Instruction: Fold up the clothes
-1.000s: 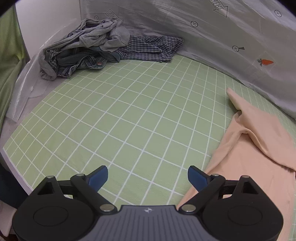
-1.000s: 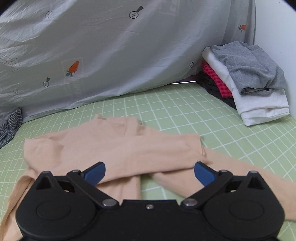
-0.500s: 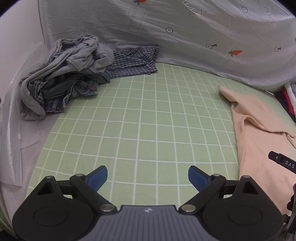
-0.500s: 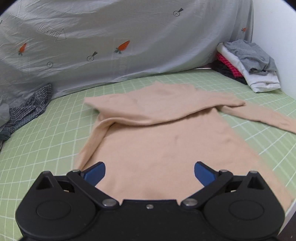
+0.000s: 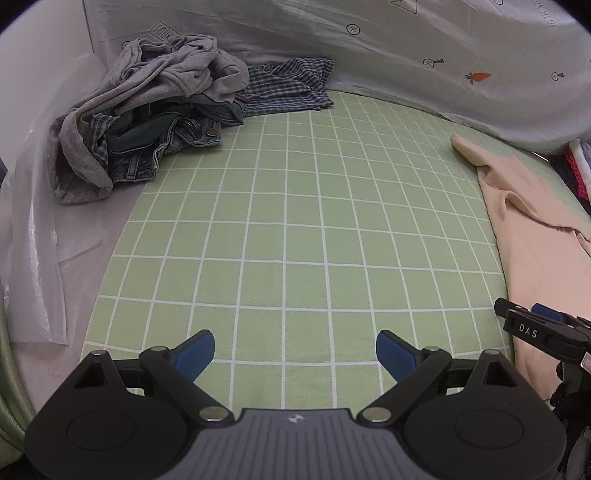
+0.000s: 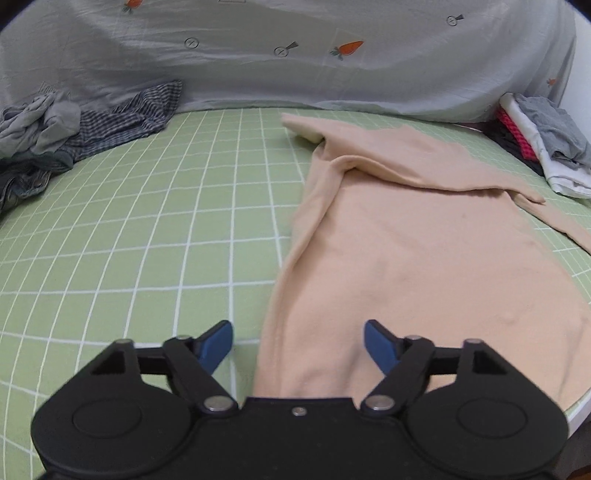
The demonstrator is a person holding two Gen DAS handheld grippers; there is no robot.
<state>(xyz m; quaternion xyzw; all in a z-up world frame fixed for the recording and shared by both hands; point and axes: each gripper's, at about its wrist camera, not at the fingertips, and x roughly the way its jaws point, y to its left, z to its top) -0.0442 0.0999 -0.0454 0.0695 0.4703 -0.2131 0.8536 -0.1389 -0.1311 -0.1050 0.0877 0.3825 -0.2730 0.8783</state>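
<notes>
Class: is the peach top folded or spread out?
Partly folded: the top lies flat, one sleeve folded across its chest.

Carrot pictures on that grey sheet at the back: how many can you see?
3 in the right wrist view: one carrot near the top middle, one cut off at the top edge, a tiny one far right. Folds or the frame's edges may hide more on the grey sheet.
</notes>
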